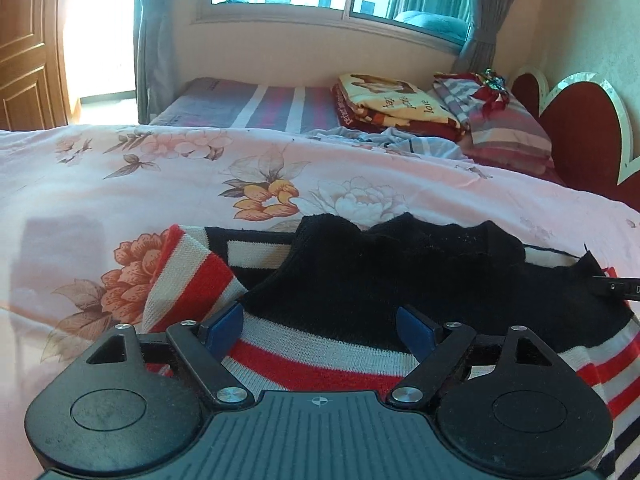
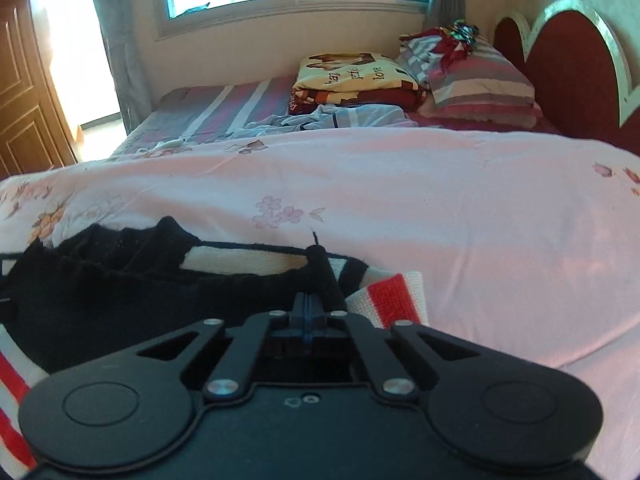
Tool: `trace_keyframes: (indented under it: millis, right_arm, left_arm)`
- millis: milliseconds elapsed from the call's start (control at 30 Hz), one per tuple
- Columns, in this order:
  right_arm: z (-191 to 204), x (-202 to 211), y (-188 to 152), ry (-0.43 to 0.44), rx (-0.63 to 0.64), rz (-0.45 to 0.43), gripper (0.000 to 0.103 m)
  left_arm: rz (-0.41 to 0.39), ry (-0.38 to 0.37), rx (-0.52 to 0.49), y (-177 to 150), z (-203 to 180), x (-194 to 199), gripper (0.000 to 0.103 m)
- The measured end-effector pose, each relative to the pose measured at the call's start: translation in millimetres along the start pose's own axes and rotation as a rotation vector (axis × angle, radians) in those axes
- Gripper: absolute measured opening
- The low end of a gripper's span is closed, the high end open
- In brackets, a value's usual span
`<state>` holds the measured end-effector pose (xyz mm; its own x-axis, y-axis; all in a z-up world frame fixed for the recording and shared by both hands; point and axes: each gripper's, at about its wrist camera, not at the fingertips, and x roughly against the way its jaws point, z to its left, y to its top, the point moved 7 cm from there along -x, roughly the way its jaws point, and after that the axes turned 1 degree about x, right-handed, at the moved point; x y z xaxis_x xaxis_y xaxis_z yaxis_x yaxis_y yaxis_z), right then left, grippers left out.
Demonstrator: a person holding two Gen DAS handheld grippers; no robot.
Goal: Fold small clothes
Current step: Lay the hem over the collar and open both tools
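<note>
A small knit sweater (image 1: pixel 360 272) lies on the pink floral bedspread (image 1: pixel 160 184); it is black with red and white striped hem and sleeves. My left gripper (image 1: pixel 318 314) hangs open over its striped hem, one blue pad (image 1: pixel 226 318) on each side and neither touching the cloth. A striped sleeve (image 1: pixel 188 280) lies folded at the left. In the right wrist view the sweater (image 2: pixel 100 292) fills the lower left. My right gripper (image 2: pixel 308 300) is shut on a raised ridge of its black edge, beside the other striped sleeve (image 2: pixel 392 296). Its tip (image 1: pixel 616 288) shows at the left view's right edge.
Behind the bedspread lie a light blue garment (image 2: pixel 340 118), a folded yellow and red blanket (image 1: pixel 392 104) and striped pillows (image 1: pixel 504 128) against a red heart-shaped headboard (image 1: pixel 580 136). A window is on the far wall, a wooden door (image 1: pixel 24 60) at the left. Bare bedspread (image 2: pixel 460 208) stretches rightwards.
</note>
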<state>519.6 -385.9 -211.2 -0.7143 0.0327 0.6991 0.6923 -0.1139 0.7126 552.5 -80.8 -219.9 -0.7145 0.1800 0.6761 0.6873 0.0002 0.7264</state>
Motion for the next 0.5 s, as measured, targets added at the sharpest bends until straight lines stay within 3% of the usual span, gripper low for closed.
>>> trace_keyframes:
  millis: [33, 67, 133, 367, 433, 500]
  right_arm:
    - [3, 6, 0, 0.001, 0.004, 0.002, 0.007]
    - [8, 16, -1, 0.000, 0.023, -0.009, 0.023]
    - [19, 40, -7, 0.018, 0.064, -0.044, 0.030]
    - [55, 79, -59, 0.103, 0.102, 0.003, 0.031]
    - [64, 80, -77, 0.073, 0.168, 0.021, 0.032]
    - [65, 85, -90, 0.022, 0.252, -0.018, 0.031]
  left_arm:
    - [-0.006, 0.005, -0.013, -2, -1, 8, 0.084]
    - [-0.012, -0.002, -0.025, -6, -2, 17, 0.084]
    - [-0.019, -0.029, -0.034, -15, -4, 35, 0.084]
    - [0.007, 0.033, -0.106, -60, -2, 57, 0.084]
    - [-0.014, 0.055, -0.115, -67, 3, 63, 0.084]
    - [-0.025, 0.071, -0.103, -74, 9, 70, 0.084]
